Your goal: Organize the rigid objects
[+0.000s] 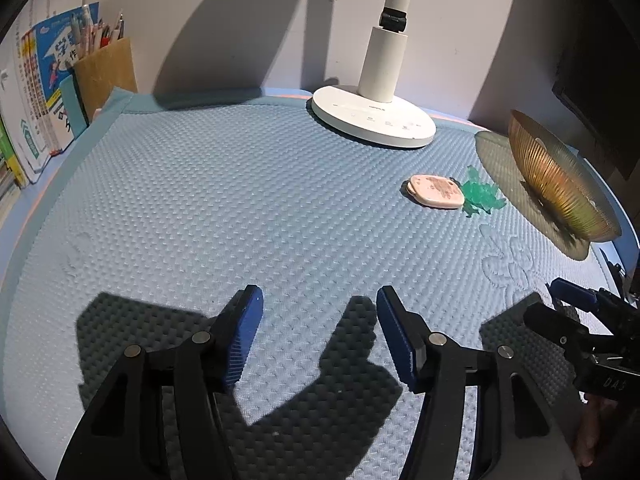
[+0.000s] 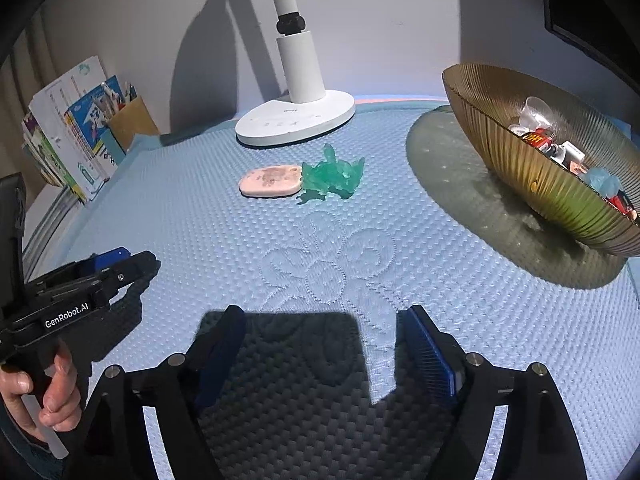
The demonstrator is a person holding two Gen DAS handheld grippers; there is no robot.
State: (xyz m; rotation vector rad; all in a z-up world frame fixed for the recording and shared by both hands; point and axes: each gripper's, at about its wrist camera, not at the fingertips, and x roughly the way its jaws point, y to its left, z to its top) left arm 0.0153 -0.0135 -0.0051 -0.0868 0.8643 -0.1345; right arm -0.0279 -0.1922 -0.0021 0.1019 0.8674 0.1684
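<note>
Between both open tools (image 1: pixel 320 332) (image 2: pixel 324 354), bare mat (image 2: pixel 320 248), perhaps unobstructed.

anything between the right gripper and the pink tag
Nothing stands there: in the right wrist view only bare blue mat with a stitched flower runs from the open right gripper to the pink tag.

A quilted blue cloth mat (image 2: pixel 168 216) is covering the desk, its weave looking matt and bumpy. The lamp base (image 2: pixel 296 120) is showing smooth white plastic. The ribbed bowl (image 2: pixel 516 160) is gleaming like amber glass (or clear plastic). The green crinkled piece (image 2: pixel 332 178) is looking glossy and translucent.
</note>
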